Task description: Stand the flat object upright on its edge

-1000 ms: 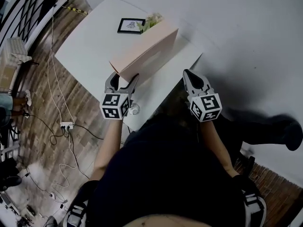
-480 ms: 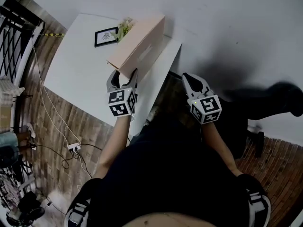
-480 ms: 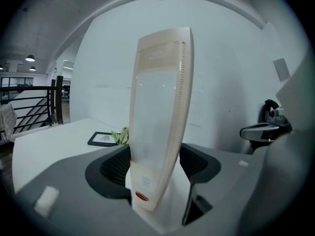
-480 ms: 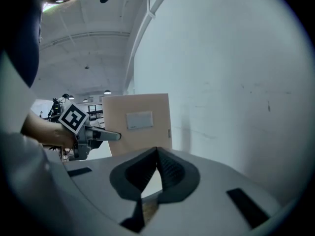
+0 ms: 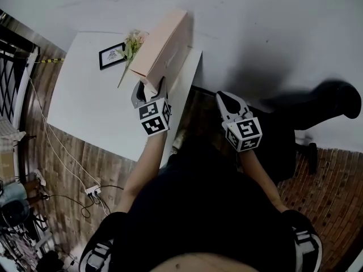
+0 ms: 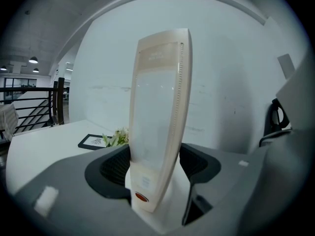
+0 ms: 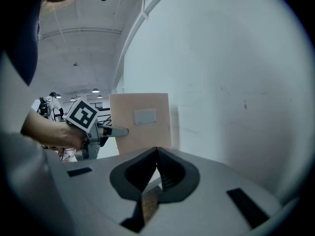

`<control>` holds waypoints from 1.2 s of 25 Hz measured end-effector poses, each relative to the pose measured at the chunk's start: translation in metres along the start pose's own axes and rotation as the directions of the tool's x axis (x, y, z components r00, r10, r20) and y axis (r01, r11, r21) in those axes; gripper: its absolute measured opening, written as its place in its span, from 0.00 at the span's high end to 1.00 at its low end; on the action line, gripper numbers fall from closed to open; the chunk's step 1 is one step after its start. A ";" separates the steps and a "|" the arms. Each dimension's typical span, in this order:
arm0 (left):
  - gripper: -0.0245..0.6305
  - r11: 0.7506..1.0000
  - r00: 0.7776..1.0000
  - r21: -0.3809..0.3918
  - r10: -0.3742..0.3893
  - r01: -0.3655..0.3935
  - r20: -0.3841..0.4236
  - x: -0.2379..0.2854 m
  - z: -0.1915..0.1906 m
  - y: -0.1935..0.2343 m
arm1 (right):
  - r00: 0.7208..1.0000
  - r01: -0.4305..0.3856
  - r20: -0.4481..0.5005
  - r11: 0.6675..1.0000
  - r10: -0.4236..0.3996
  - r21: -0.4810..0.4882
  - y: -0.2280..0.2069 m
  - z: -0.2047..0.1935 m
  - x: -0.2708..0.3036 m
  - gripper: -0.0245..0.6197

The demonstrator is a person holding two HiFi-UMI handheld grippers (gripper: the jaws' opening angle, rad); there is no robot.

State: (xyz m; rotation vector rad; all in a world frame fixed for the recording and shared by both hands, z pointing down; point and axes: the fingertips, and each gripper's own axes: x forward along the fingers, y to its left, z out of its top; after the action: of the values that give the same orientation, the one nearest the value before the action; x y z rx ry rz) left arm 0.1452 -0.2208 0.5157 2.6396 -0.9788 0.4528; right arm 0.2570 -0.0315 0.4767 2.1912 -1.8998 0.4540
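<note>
Box (image 5: 164, 44) moved, gripped by L tool (image 5: 148, 87).

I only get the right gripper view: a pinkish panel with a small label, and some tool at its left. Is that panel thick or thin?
Observer: Fairly thin. The left gripper view shows the flat box edge-on, clamped between the jaws of the left hand-held gripper.
Operator: What else is on the table?
Observer: The head view shows a framed picture and flowers on the white table.
Operator: Where is my own tool?
Observer: The right hand-held gripper is off to the table's side, over the floor.
</note>
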 end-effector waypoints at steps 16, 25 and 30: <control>0.47 0.999 1.000 0.032 0.000 0.000 0.007 0.026 0.003 -0.042 | 0.999 0.048 -0.001 0.999 -0.048 0.008 -0.004 0.000 -0.002 0.94; 0.46 1.000 1.000 -0.004 0.022 -0.022 0.017 0.031 0.005 -0.049 | 0.999 0.052 0.008 0.999 -0.052 0.016 -0.006 0.002 0.002 0.94; 0.46 1.000 1.000 -0.009 0.003 -0.003 0.004 0.028 0.003 -0.057 | 0.999 0.050 0.012 0.999 -0.050 0.021 -0.005 0.003 0.000 0.94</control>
State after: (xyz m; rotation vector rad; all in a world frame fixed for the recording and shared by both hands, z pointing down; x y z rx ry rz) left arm 0.2039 -0.1970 0.5149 2.6325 -0.9839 0.4426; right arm 0.2626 -0.0319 0.4745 2.2539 -1.8496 0.4539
